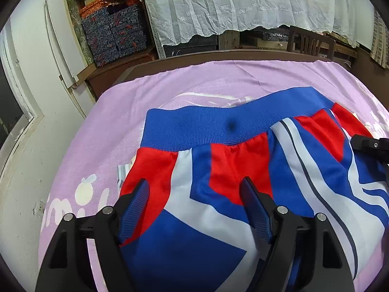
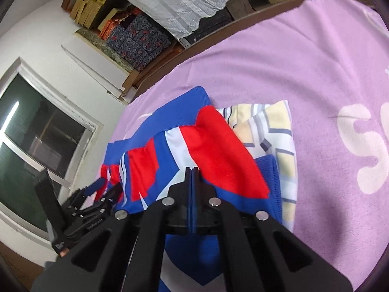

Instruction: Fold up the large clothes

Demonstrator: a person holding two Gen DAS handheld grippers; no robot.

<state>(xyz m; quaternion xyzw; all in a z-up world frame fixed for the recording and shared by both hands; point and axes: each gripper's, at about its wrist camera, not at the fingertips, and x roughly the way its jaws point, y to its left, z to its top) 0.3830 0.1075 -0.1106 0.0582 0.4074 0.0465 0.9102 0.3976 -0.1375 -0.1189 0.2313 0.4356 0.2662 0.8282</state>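
Observation:
A red, white and blue garment (image 1: 218,170) with a blue ribbed band (image 1: 218,126) lies on a purple cloth (image 1: 109,133). My left gripper (image 1: 195,189) is open, its blue-padded fingers (image 1: 136,206) hovering over the garment's near part. The right gripper's tip (image 1: 372,146) shows at the right edge. In the right wrist view the garment (image 2: 214,150) lies partly folded, and my right gripper (image 2: 193,172) is shut, its closed tips over the red panel; whether cloth is pinched between them I cannot tell. The left gripper (image 2: 102,189) shows at the lower left.
A pale yellow and white patterned cloth (image 2: 272,126) lies under the garment's right side. The purple cloth (image 2: 291,60) covers a brown table (image 1: 218,54). Behind stand shelves with patterned boxes (image 1: 116,31), a lace curtain (image 1: 243,4), a chair (image 1: 311,41), a white wall and a window (image 2: 36,133).

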